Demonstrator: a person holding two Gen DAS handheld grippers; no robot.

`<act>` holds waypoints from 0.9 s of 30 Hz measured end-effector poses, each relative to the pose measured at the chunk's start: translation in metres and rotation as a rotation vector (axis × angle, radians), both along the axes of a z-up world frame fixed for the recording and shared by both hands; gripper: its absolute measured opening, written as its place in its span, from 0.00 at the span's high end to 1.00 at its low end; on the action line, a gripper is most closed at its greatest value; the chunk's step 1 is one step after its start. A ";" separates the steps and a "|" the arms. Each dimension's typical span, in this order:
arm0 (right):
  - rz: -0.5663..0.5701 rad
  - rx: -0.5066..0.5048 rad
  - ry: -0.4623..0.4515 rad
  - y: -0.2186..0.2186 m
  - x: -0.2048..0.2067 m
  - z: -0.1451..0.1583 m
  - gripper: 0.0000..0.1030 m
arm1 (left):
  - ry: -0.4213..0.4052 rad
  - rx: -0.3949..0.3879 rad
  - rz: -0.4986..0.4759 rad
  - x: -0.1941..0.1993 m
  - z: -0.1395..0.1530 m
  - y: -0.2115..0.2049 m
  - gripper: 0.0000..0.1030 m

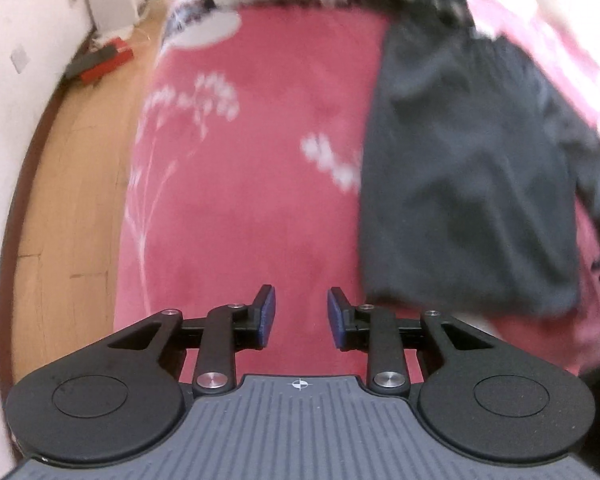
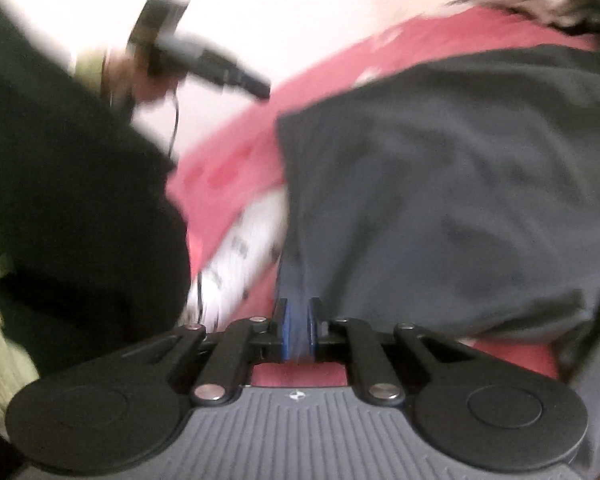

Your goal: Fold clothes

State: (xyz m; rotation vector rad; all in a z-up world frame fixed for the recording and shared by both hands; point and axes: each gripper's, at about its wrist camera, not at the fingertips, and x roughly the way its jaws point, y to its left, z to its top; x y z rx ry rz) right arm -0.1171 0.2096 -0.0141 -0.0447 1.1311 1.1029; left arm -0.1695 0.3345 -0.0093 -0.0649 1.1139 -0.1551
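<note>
Dark grey garment (image 1: 472, 176) lies folded on the bed.

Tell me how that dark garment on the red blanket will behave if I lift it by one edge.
The dark garment probably goes floppy: it lies creased on the red blanket. Likely light, since the right gripper pinches only a thin fold. It may drape and unfold.
</note>
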 end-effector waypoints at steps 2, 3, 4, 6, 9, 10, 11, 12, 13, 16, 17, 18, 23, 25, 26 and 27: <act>-0.061 0.020 0.002 -0.006 0.008 0.002 0.89 | -0.033 -0.004 -0.009 0.011 -0.001 -0.012 0.72; -0.082 0.013 0.005 -0.008 0.008 0.001 0.89 | -0.045 0.000 -0.020 0.016 -0.002 -0.020 0.72; -0.098 -0.001 0.008 -0.010 0.008 -0.002 0.89 | -0.035 0.015 -0.040 0.020 -0.008 -0.030 0.71; -0.121 -0.045 0.017 -0.013 0.004 -0.008 0.86 | 0.005 0.060 -0.082 0.027 -0.023 -0.048 0.71; -0.095 -0.189 0.065 -0.015 -0.018 -0.028 0.85 | 0.065 0.140 -0.143 0.028 -0.036 -0.062 0.70; -0.080 -0.213 0.079 -0.017 -0.027 -0.031 0.85 | 0.065 0.142 -0.151 0.027 -0.033 -0.062 0.69; -0.087 -0.215 0.084 -0.023 -0.032 -0.030 0.86 | 0.065 0.143 -0.159 0.027 -0.029 -0.062 0.69; -0.104 -0.213 0.087 -0.031 -0.037 -0.028 0.86 | 0.070 0.122 -0.137 0.029 -0.023 -0.057 0.69; -0.121 -0.210 0.089 -0.038 -0.041 -0.025 0.86 | 0.059 0.108 -0.118 0.033 -0.015 -0.052 0.69; -0.265 -0.164 0.042 -0.076 -0.031 -0.007 0.85 | -0.007 0.111 -0.105 0.052 0.011 -0.053 0.69; -0.329 -0.136 0.027 -0.091 -0.024 0.000 0.85 | -0.033 0.110 -0.110 0.062 0.018 -0.057 0.69; -0.394 -0.106 0.014 -0.104 -0.016 0.007 0.85 | -0.058 0.109 -0.116 0.073 0.024 -0.061 0.69; -0.563 -0.002 -0.069 -0.133 0.011 0.032 0.85 | -0.171 0.114 -0.146 0.143 0.024 -0.119 0.68; -0.563 0.011 -0.098 -0.126 0.017 0.034 0.85 | -0.177 0.105 -0.138 0.171 0.015 -0.143 0.68; -0.558 0.013 -0.104 -0.120 0.021 0.032 0.85 | -0.171 0.096 -0.139 0.184 0.011 -0.157 0.68; -0.554 0.015 -0.111 -0.115 0.024 0.031 0.85 | -0.176 0.103 -0.143 0.197 0.009 -0.169 0.68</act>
